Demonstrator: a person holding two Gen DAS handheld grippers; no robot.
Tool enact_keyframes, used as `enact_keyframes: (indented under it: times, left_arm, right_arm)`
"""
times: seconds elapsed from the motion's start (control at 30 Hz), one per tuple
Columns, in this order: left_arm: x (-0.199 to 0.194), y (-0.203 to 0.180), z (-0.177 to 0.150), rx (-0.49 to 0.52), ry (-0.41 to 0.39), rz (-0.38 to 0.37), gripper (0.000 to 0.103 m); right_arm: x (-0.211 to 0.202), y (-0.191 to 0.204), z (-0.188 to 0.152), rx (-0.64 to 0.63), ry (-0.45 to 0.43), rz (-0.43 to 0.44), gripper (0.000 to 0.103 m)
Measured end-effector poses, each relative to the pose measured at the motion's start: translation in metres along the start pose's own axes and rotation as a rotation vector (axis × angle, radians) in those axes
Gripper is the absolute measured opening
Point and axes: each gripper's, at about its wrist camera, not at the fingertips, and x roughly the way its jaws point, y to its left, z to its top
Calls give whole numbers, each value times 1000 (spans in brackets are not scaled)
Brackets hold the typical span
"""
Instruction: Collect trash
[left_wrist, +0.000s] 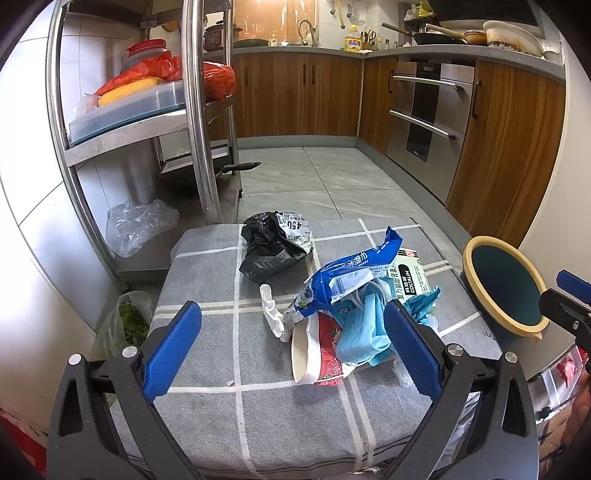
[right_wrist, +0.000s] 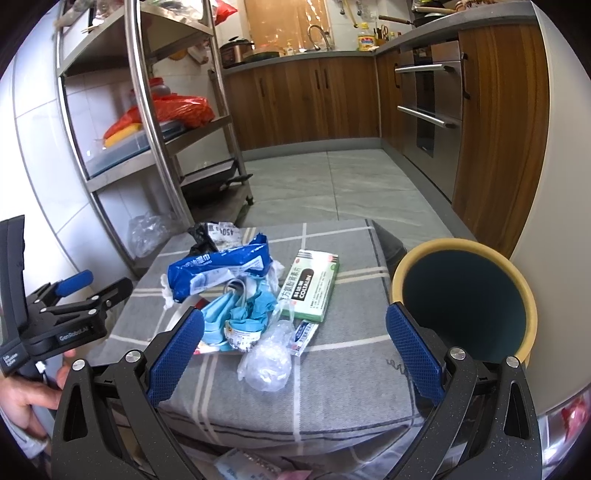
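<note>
A heap of trash lies on a grey checked cloth (left_wrist: 221, 424) (right_wrist: 351, 387): a black bag (left_wrist: 266, 254), a blue wet-wipe pack (left_wrist: 343, 277) (right_wrist: 218, 269), blue face masks (left_wrist: 364, 336) (right_wrist: 236, 314), a paper cup (left_wrist: 314, 354), a green medicine box (right_wrist: 312, 284) and a clear plastic wad (right_wrist: 266, 363). A round bin (left_wrist: 506, 291) (right_wrist: 465, 299) with a yellow rim and dark inside stands at the cloth's right edge. My left gripper (left_wrist: 293, 350) is open, low over the cloth before the heap. My right gripper (right_wrist: 295, 350) is open too, nothing between its fingers.
A steel shelf rack (left_wrist: 199, 110) (right_wrist: 147, 110) stands at the left with red bags and boxes on it. Plastic bags (left_wrist: 136, 225) lie at its foot. Wooden cabinets (left_wrist: 295, 96) and an oven (left_wrist: 424, 122) line the far and right walls. Grey floor tiles (left_wrist: 314, 173) lie beyond.
</note>
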Motion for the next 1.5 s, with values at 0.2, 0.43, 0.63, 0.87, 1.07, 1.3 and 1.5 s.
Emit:
enact_keyframes:
  times: [0.2, 0.43, 0.63, 0.87, 1.07, 1.3, 1.5]
  left_arm:
    - [0, 0, 0, 0, -1, -1, 97]
    - [0, 0, 0, 2, 0, 0, 97]
    - [1, -2, -2, 6, 0, 1, 97]
    - [0, 0, -3, 4, 0, 0, 97]
    - [-1, 1, -1, 2, 0, -3, 97]
    - [-1, 1, -1, -1, -1, -5, 97]
    - [-2, -1, -1, 0, -7, -10, 97]
  right_arm:
    - [0, 0, 0, -1, 0, 0, 98]
    - [-1, 0, 0, -1, 0, -2, 98]
    - [-1, -2, 0, 1, 0, -3, 98]
    - [-2, -4, 0, 1, 0, -5, 98]
    - [-2, -4, 0, 1, -1, -4, 98]
    - [-2, -5, 0, 4, 0, -6, 98]
    - [-3, -7, 0, 3, 1, -7, 98]
